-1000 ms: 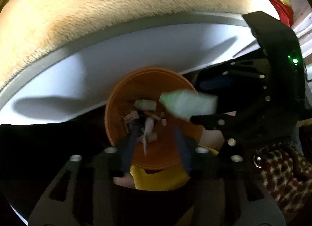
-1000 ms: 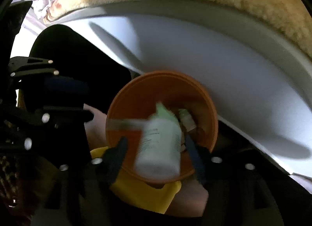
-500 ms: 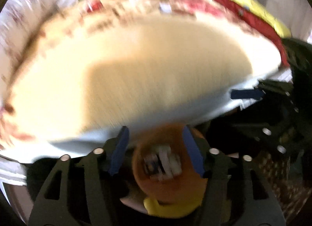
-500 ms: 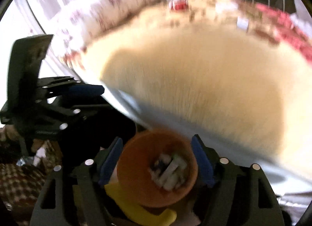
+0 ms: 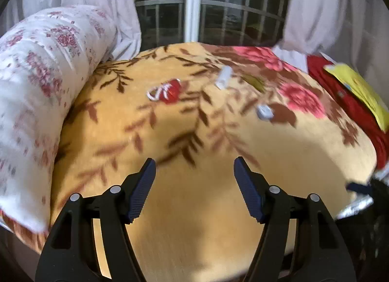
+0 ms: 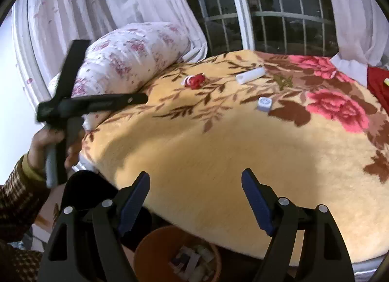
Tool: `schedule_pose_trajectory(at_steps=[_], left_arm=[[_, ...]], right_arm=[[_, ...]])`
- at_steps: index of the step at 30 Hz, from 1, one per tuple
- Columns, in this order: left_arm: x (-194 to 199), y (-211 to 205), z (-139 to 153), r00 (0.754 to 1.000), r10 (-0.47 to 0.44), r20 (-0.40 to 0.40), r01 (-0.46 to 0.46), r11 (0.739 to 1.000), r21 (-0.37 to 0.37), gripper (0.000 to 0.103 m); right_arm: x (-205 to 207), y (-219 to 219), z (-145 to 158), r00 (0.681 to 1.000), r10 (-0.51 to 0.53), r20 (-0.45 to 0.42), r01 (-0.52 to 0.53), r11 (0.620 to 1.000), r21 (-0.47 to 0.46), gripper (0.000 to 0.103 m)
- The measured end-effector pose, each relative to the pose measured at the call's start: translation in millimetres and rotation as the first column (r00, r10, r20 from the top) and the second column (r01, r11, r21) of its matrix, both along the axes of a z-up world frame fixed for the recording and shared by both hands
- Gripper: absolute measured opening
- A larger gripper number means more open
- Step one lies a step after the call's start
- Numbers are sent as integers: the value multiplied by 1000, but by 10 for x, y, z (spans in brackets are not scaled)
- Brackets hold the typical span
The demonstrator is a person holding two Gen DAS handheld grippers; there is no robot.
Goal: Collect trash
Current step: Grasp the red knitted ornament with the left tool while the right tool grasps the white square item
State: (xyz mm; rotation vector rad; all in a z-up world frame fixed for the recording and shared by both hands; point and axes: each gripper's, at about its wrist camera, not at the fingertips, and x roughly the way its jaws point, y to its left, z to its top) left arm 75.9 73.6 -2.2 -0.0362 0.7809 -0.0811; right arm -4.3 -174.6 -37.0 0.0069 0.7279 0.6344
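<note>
Three pieces of trash lie far across the floral blanket (image 5: 194, 196): a red and white wrapper (image 5: 166, 92) (image 6: 194, 80), a white tube (image 5: 224, 77) (image 6: 250, 75) and a small pale blue cap (image 5: 264, 112) (image 6: 264, 104). An orange bin (image 6: 145, 255) holding several scraps stands below the bed's near edge. My left gripper (image 5: 194, 167) is open and empty over the near blanket. My right gripper (image 6: 195, 181) is open and empty above the bin. The left gripper also shows in the right wrist view (image 6: 143, 98).
A floral pillow (image 5: 36, 92) (image 6: 126, 55) lies along the left side of the bed. Red and yellow cloth (image 5: 352, 97) lies at the right edge. A barred window (image 6: 267, 19) and white curtains (image 6: 97, 9) stand behind the bed.
The pale green bottle dropped from my right gripper into the orange bin. Both grippers then rose from the bin to look across the bed.
</note>
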Motion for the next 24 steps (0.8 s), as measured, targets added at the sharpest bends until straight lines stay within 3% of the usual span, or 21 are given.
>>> schedule_pose_trajectory(at_steps=[11, 24], left_arm=[[1105, 161, -139, 997, 81, -5, -81, 996, 30, 65], [1873, 236, -444, 992, 122, -29, -120, 990, 71, 65]], right_arm=[[231, -48, -124, 1000, -19, -13, 19, 1000, -10, 77], [393, -69, -189, 999, -24, -39, 24, 1000, -1, 77]])
